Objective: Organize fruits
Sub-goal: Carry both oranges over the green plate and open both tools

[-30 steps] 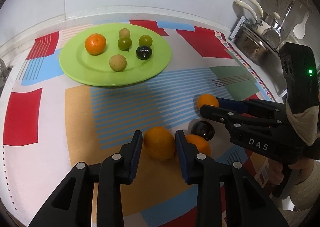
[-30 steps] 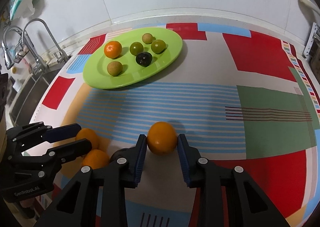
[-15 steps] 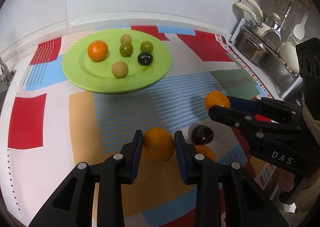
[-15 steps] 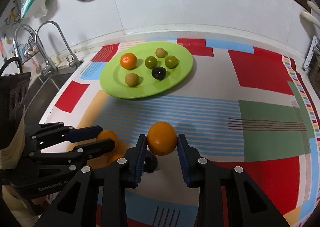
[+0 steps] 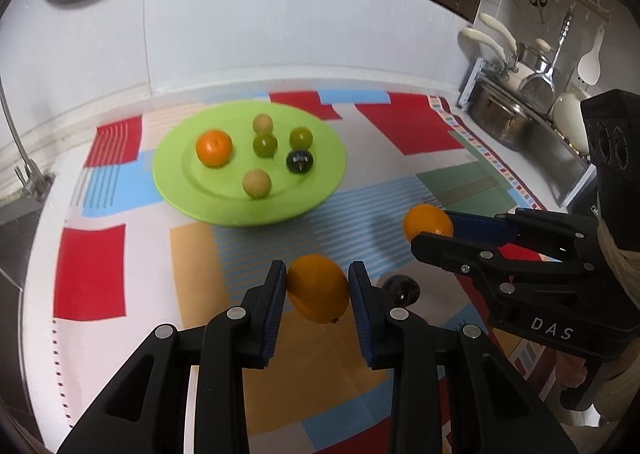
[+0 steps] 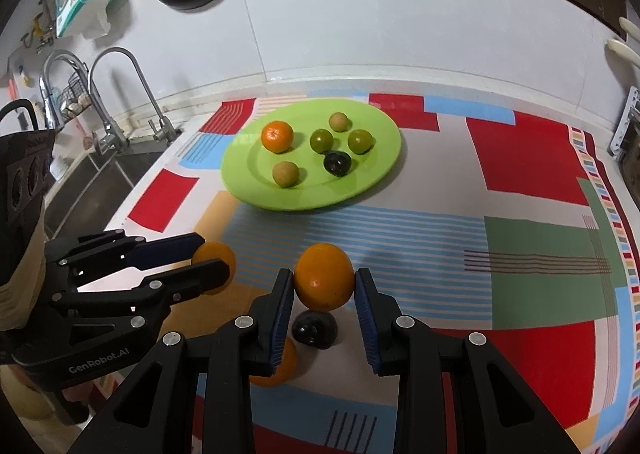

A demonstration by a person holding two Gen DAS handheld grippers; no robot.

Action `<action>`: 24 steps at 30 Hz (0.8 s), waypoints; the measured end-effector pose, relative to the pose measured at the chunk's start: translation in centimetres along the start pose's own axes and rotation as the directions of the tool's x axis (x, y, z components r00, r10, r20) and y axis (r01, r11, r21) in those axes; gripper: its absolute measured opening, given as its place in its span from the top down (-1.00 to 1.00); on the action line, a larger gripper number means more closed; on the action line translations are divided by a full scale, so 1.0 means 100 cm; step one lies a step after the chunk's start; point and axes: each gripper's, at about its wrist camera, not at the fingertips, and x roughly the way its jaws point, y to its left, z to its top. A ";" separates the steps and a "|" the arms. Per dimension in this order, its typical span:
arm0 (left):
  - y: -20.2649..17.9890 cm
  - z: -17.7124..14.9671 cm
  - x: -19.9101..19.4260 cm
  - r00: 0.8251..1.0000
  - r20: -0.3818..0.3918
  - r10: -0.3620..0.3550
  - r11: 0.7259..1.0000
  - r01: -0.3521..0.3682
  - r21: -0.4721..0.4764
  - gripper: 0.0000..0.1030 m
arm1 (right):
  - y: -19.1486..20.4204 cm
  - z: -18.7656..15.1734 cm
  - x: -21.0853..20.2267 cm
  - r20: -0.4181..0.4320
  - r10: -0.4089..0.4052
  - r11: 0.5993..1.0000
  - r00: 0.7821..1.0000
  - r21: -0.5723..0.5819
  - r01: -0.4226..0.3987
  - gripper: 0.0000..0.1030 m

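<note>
Six small fruits (image 6: 277, 137) sit on the green plate (image 6: 384, 169).

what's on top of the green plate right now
Six small fruits sit on the green plate: a mandarin, two green grapes, two tan round fruits and a dark plum. Nothing covers them.

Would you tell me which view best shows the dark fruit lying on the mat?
The right wrist view: the dark fruit shows nearly whole below the held orange. The left wrist view shows only part of it behind a finger.
</note>
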 end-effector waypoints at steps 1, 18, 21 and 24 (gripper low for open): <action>0.000 0.002 -0.002 1.000 0.008 0.003 1.000 -0.003 0.004 0.38 | 0.001 0.001 -0.002 0.006 0.001 1.000 1.000 -0.002 -0.001 0.37; 0.016 0.042 -0.028 0.988 0.147 0.052 0.998 -0.057 0.030 0.38 | 0.016 0.043 -0.013 0.117 0.021 0.999 0.993 -0.027 -0.018 0.37; 0.021 0.050 -0.028 0.985 0.164 0.057 0.998 -0.062 0.029 0.38 | 0.018 0.054 -0.011 0.131 0.030 0.999 0.991 -0.031 -0.026 0.37; 0.025 0.059 -0.028 0.981 0.179 0.067 0.997 -0.075 0.033 0.38 | 0.020 0.062 -0.009 0.143 0.032 0.999 0.989 -0.035 -0.027 0.37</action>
